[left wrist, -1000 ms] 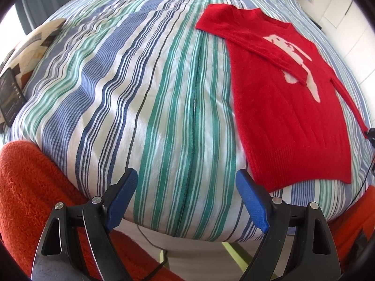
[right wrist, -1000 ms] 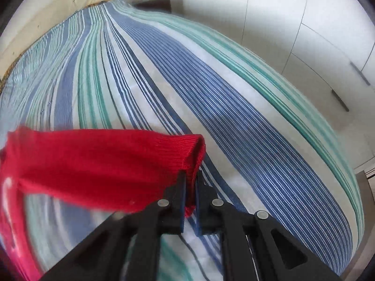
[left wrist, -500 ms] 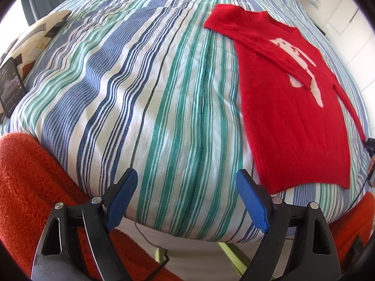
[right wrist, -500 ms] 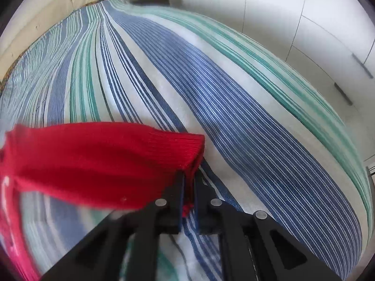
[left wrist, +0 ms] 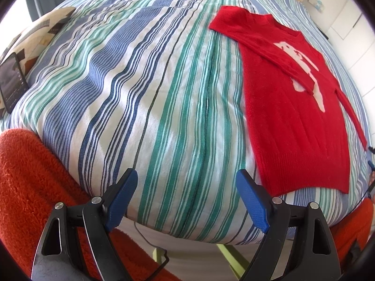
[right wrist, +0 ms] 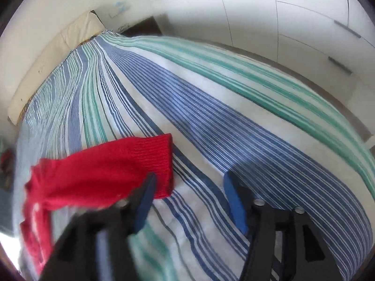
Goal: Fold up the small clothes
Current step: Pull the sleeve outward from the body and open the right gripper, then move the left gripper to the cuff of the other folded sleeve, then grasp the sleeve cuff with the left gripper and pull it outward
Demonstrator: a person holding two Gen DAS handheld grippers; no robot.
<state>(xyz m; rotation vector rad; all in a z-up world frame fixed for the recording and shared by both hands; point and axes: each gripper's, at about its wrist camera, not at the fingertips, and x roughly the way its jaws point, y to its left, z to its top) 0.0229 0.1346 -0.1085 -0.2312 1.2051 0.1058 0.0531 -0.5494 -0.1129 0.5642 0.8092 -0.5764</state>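
Lay flat on the striped bed (left wrist: 164,89) — red sweater (left wrist: 293,107), one sleeve folded across. Hovered with jaws apart: left gripper (left wrist: 185,199). Right gripper (right wrist: 189,201) spread wide beside the cuff (right wrist: 154,161) — gripping nothing

Sweater (left wrist: 290,107) lying flat on the bedspread (left wrist: 145,89), toward the right side, one sleeve folded across the chest. At the far left edge, a pillow (left wrist: 44,30) with a tablet (left wrist: 10,79) leaning before it. Left gripper (left wrist: 187,201) before the bed's near edge, left of the sweater hem. Sleeve cuff (right wrist: 154,161) resting just beside the left finger of the right gripper (right wrist: 187,201).
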